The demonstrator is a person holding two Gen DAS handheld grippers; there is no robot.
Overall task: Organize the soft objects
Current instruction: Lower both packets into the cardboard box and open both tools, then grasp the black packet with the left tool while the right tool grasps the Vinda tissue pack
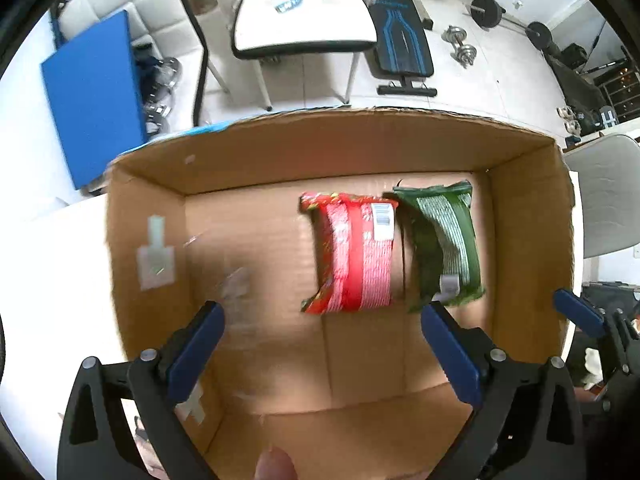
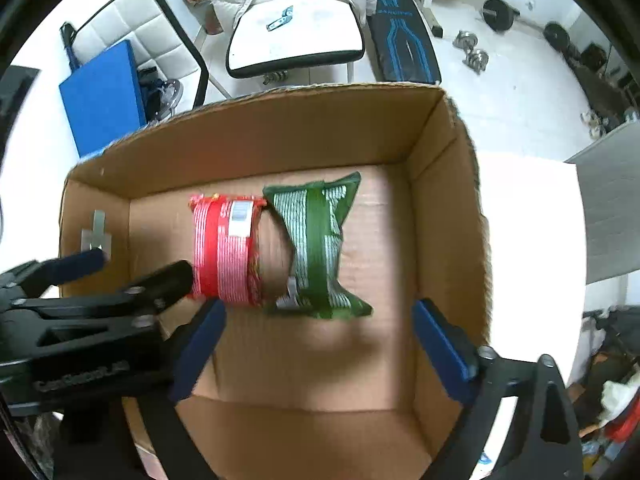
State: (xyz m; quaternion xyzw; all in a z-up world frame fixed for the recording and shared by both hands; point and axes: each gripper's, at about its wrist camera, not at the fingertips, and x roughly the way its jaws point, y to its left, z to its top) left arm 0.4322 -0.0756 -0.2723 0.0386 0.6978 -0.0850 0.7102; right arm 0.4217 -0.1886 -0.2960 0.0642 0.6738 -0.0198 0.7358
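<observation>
Cardboard box (image 1: 280,148) on a white table (image 1: 60,280)
On the box floor lie a red packet (image 1: 352,252) and a green packet (image 1: 440,244), side by side, barely apart.

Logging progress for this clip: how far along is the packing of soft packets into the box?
Done: a red packet and a green packet lie side by side on the floor of the cardboard box, toward its right wall. In hand: nothing; the left tool and right tool both hover open and empty above the box. Left: no further soft packets show in either view, so I cannot tell.
</observation>
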